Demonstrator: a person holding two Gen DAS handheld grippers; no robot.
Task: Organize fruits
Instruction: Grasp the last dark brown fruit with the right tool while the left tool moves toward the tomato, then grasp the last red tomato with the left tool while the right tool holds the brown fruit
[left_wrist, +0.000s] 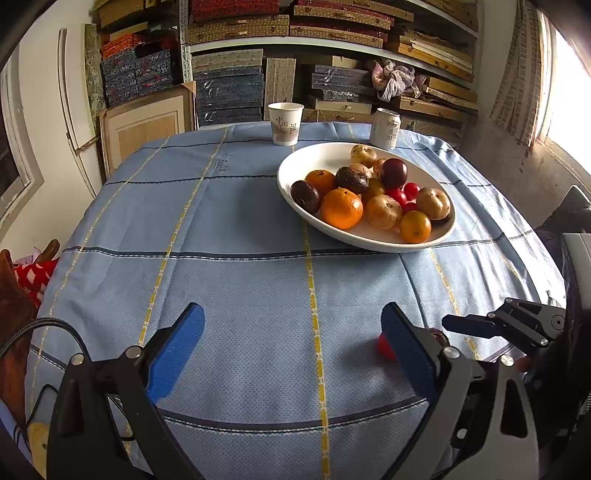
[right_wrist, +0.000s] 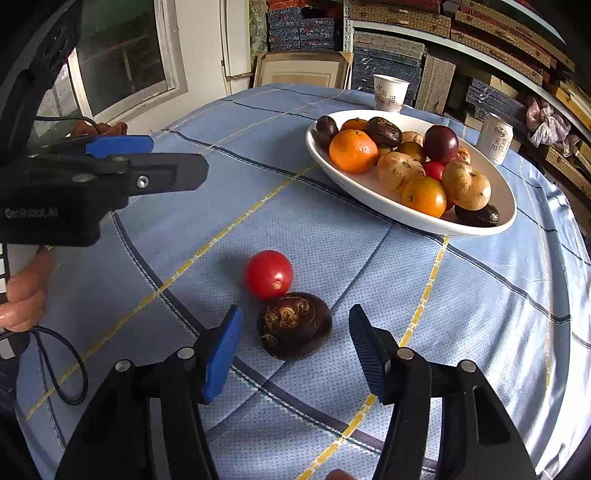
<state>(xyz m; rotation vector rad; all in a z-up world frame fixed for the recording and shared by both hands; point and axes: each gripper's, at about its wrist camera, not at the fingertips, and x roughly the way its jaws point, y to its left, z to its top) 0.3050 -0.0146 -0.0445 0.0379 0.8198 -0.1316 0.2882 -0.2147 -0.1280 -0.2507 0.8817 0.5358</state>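
A dark brown round fruit (right_wrist: 295, 326) lies on the blue checked tablecloth, touching a red tomato (right_wrist: 268, 274) just beyond it. My right gripper (right_wrist: 294, 314) is open, its blue pads standing either side of the brown fruit without touching it. A white oval bowl (right_wrist: 369, 201) further back holds several oranges, tan fruits, dark fruits and small tomatoes. My left gripper (left_wrist: 293, 314) hovers open over bare cloth with nothing between its fingers. In the left wrist view the tomato (left_wrist: 384, 345) peeks out behind the right-hand pad, and the bowl (left_wrist: 369, 245) sits beyond to the right.
A paper cup (left_wrist: 285, 123) and a white drink can (left_wrist: 385, 128) stand behind the bowl at the table's far edge. Shelves stacked with boxes fill the back wall. A black cable (right_wrist: 62, 369) trails over the cloth at the left, near a hand.
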